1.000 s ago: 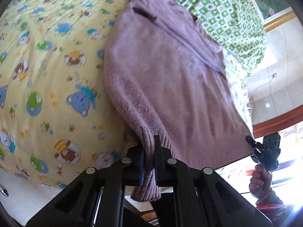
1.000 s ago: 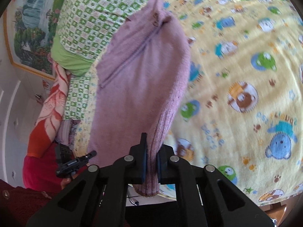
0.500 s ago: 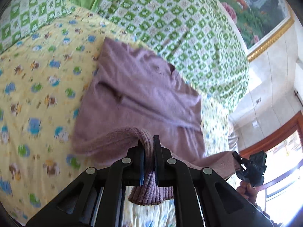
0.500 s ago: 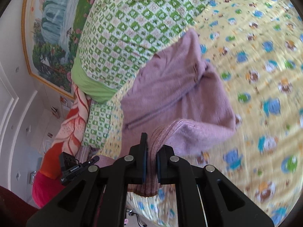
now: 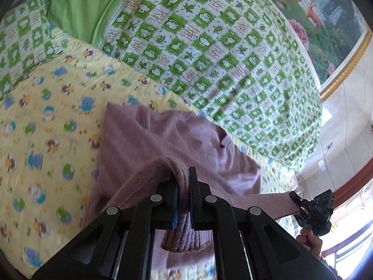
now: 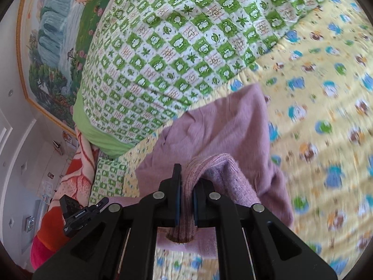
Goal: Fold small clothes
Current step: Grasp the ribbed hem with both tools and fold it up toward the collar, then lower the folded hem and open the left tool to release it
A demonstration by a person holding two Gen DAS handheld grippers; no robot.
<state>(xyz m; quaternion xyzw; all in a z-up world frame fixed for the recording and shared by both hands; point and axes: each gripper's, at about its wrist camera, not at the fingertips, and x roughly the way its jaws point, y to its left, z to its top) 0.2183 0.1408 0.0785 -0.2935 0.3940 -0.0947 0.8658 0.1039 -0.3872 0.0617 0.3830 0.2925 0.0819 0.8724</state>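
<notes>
A small mauve knitted sweater (image 5: 149, 140) lies on the yellow cartoon-print bedsheet (image 5: 46, 107), its lower part lifted and carried over its upper part. My left gripper (image 5: 183, 182) is shut on one ribbed hem corner. My right gripper (image 6: 185, 182) is shut on the other hem corner of the sweater (image 6: 223, 126). The right gripper also shows at the right edge of the left wrist view (image 5: 312, 210), and the left gripper shows at the left in the right wrist view (image 6: 81, 214). The hem is stretched between them.
A green-and-white checked quilt (image 5: 209, 37) is piled at the head of the bed, also seen in the right wrist view (image 6: 177, 46). A framed landscape painting (image 6: 49, 37) hangs on the wall. An orange patterned blanket (image 6: 77, 177) lies at the bed's side.
Both grippers have carried the sweater's hem up and forward towards the quilt, folding the lower half over the upper half. The sweater has gone from stretched out long to doubled over.
</notes>
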